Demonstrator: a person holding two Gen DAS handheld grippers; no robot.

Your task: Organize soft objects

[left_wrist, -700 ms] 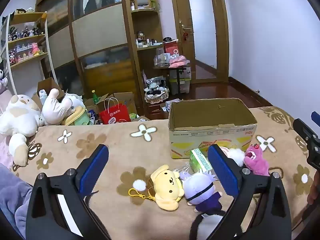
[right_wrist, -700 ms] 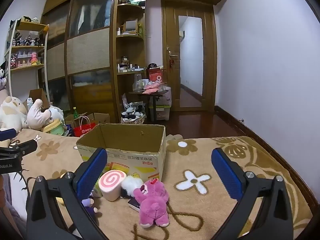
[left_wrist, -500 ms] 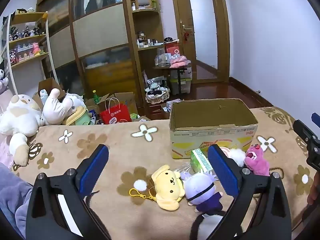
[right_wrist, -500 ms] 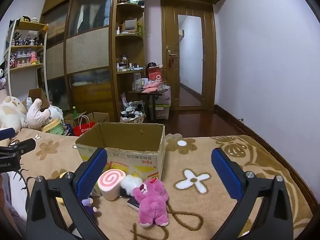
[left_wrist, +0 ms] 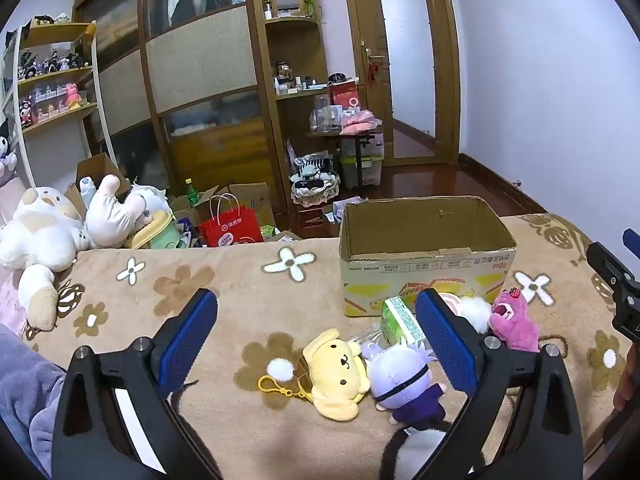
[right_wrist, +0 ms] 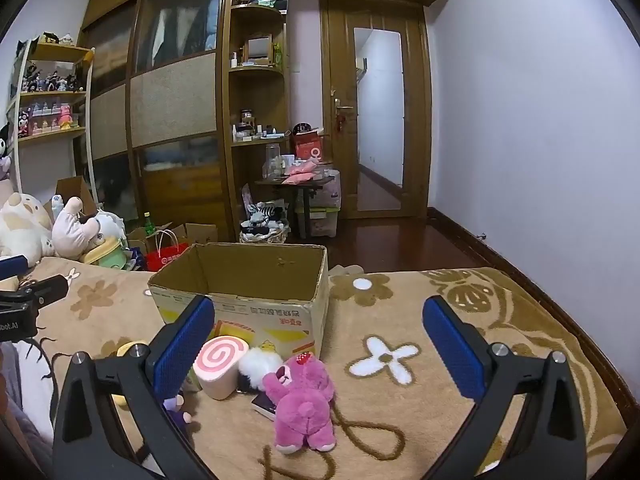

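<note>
An open cardboard box (left_wrist: 424, 276) (right_wrist: 248, 312) stands on a flowered beige blanket (left_wrist: 240, 292). In front of it lie a yellow dog plush (left_wrist: 336, 368), a purple-and-white doll (left_wrist: 400, 376), a green carton (left_wrist: 400, 320), a pink swirl roll plush (right_wrist: 220, 360), a white fluffy toy (right_wrist: 260, 364) and a pink bear plush (right_wrist: 304, 400) (left_wrist: 514, 324). My left gripper (left_wrist: 316, 340) hangs open above the yellow dog and doll, holding nothing. My right gripper (right_wrist: 320, 348) is open above the pink bear, empty.
Large white plush toys (left_wrist: 44, 232) lie at the blanket's left end. Beyond the far edge sit a red paper bag (left_wrist: 230, 228), boxes, wooden cabinets and a door. A small dark booklet (right_wrist: 264, 404) lies under the pink bear.
Both views have shifted only slightly; the toys and box lie where they were and both grippers stay open.
</note>
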